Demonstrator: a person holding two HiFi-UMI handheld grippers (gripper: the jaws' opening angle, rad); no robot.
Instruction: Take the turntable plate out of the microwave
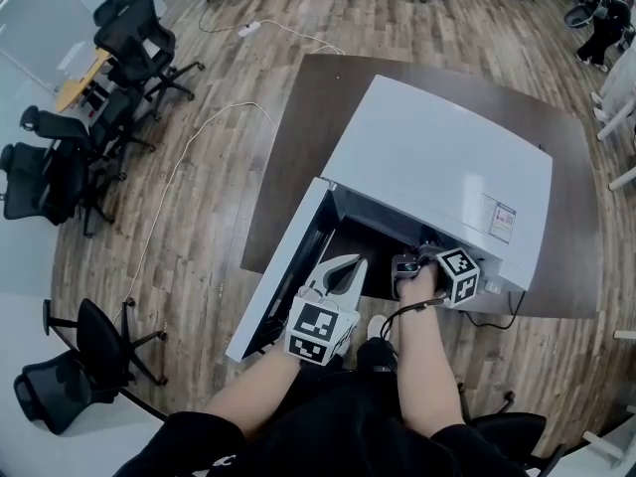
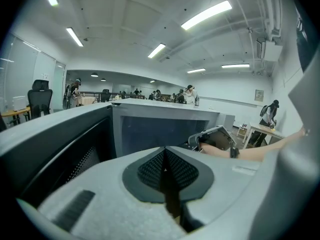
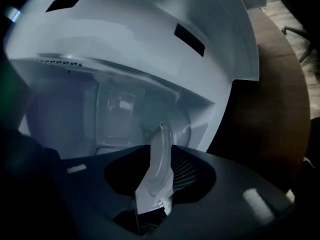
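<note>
The white microwave (image 1: 437, 157) stands on a brown table (image 1: 318, 97) with its door (image 1: 283, 266) swung open to the left. My right gripper (image 1: 405, 266) reaches into the right side of the dark cavity. In the right gripper view the glass turntable plate (image 3: 159, 169) shows edge-on as a pale strip inside the cavity (image 3: 120, 114). My right gripper (image 3: 160, 156) is shut on the plate's rim, one pad on each face. My left gripper (image 1: 353, 263) hovers in front of the opening, shut and empty, and its view shows its closed tips (image 2: 165, 151). The head view hides the plate.
Black office chairs (image 1: 60, 167) stand on the wooden floor at the left, and a white power cord (image 1: 189, 157) trails across the floor there. The open door blocks the left side of the opening. The table's front edge (image 1: 556, 311) lies just below the microwave.
</note>
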